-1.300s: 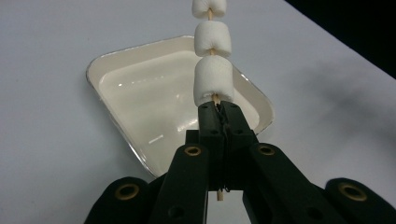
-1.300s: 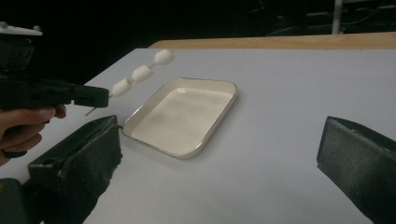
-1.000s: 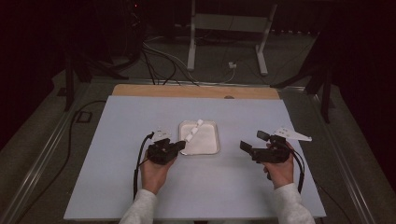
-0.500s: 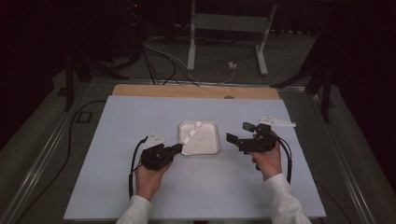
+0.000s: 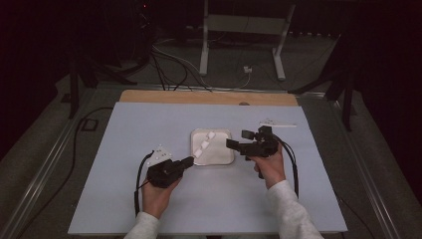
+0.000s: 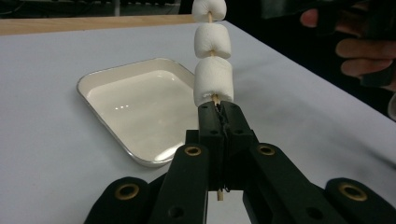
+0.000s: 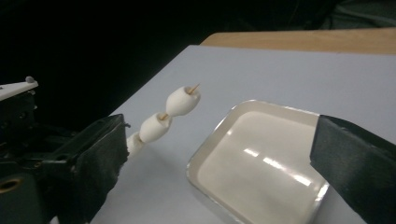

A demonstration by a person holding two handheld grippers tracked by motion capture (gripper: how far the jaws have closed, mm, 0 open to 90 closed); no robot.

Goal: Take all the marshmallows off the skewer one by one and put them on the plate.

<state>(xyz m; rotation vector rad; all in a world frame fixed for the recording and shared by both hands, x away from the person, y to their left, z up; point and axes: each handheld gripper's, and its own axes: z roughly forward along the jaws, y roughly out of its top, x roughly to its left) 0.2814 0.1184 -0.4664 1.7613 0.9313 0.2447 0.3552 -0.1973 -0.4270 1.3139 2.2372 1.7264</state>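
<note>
Three marshmallows (image 6: 213, 86) ride a skewer (image 6: 215, 99) my left hand-held gripper (image 6: 219, 112) clamps over the tray (image 6: 112, 130); my right hand-held gripper (image 5: 238, 140), jaws apart and just closing slightly, seems empty beside the tray.

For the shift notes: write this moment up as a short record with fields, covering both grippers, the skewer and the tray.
left gripper: shut on the skewer's bare lower end
skewer: thin wooden stick, three marshmallows threaded on it, held out over the tray
marshmallows: white, spaced along the stick, its tip poking out past the last one
right gripper: jaws wide apart, nothing between them, just begun closing; at the tray's right edge
tray: white, rectangular, rounded corners, nothing lying in it
table: pale grey top, wooden strip along the far edge
</note>
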